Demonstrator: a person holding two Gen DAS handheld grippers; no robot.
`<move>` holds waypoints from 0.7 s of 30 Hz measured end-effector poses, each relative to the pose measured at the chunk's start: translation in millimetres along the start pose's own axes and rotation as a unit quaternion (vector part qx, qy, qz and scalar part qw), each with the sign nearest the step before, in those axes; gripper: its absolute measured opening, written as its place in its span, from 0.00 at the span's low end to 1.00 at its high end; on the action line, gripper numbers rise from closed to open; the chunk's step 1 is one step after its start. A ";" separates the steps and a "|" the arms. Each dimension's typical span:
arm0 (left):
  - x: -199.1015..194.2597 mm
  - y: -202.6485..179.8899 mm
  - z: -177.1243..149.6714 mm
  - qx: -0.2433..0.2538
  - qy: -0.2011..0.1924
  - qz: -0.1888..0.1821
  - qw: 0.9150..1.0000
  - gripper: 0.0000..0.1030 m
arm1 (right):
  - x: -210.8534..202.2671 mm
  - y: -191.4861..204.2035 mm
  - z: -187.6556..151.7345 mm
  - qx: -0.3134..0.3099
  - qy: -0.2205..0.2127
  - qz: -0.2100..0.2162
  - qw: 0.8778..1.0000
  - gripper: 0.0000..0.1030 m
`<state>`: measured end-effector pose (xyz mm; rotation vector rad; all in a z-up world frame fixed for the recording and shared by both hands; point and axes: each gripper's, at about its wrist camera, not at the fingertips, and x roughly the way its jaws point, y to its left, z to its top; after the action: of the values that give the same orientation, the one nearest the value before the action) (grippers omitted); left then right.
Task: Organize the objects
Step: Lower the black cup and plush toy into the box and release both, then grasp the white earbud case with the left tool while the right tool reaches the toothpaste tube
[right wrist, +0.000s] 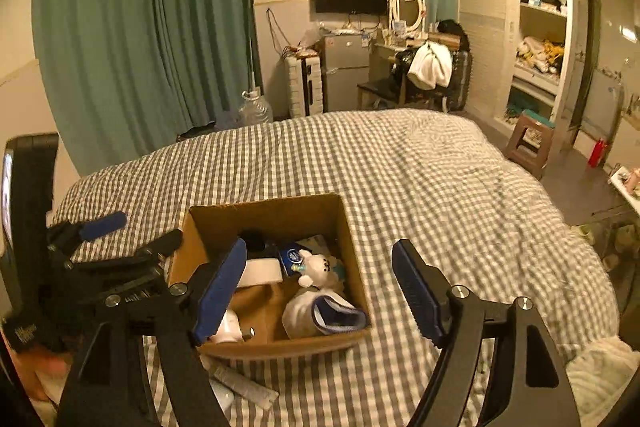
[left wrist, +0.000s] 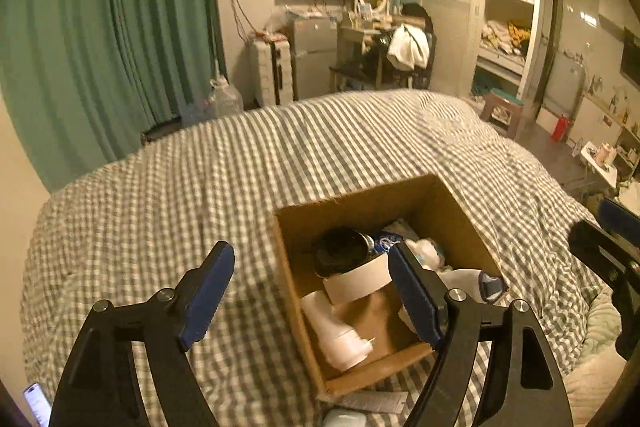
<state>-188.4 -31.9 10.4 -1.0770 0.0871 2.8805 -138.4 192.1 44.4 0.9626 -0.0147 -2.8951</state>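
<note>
An open cardboard box [left wrist: 440,203] [right wrist: 344,227] sits on the checkered bed. In it lie a white bottle [left wrist: 340,335], a roll of white tape [left wrist: 356,283], a dark round can [left wrist: 340,251], a blue packet [right wrist: 292,255], a small white plush toy [right wrist: 320,267] and a rolled white sock with a blue cuff [right wrist: 324,315]. My left gripper [left wrist: 312,295] is open and empty above the box's left wall. My right gripper [right wrist: 320,295] is open and empty above the box's right wall. A white tube [right wrist: 244,383] and a pale case [left wrist: 344,419] lie on the bed in front of the box.
The grey checkered quilt [right wrist: 420,179] covers the bed. A phone [left wrist: 36,403] lies at the near left. Green curtains [right wrist: 140,27], a water jug [right wrist: 256,111], a small fridge, a dressing table, a stool [right wrist: 528,143] and an open wardrobe stand beyond the bed.
</note>
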 end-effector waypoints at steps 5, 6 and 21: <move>-36.1 16.7 -8.7 -0.038 -0.027 0.016 0.999 0.80 | -40.1 3.6 -15.8 -0.004 -0.014 -0.002 1.000 0.73; -39.2 18.6 -12.2 -0.041 -0.026 0.018 0.999 0.80 | -47.9 4.3 -22.4 -0.005 -0.016 -0.002 1.000 0.73; -43.8 8.2 -90.6 -0.029 0.006 0.037 0.999 0.80 | -64.1 -10.3 -105.0 0.009 0.021 -0.005 1.000 0.73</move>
<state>-97.0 -48.7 -28.8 -1.1239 0.0456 2.9596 -25.3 210.1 -1.8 1.0296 -0.0341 -2.8879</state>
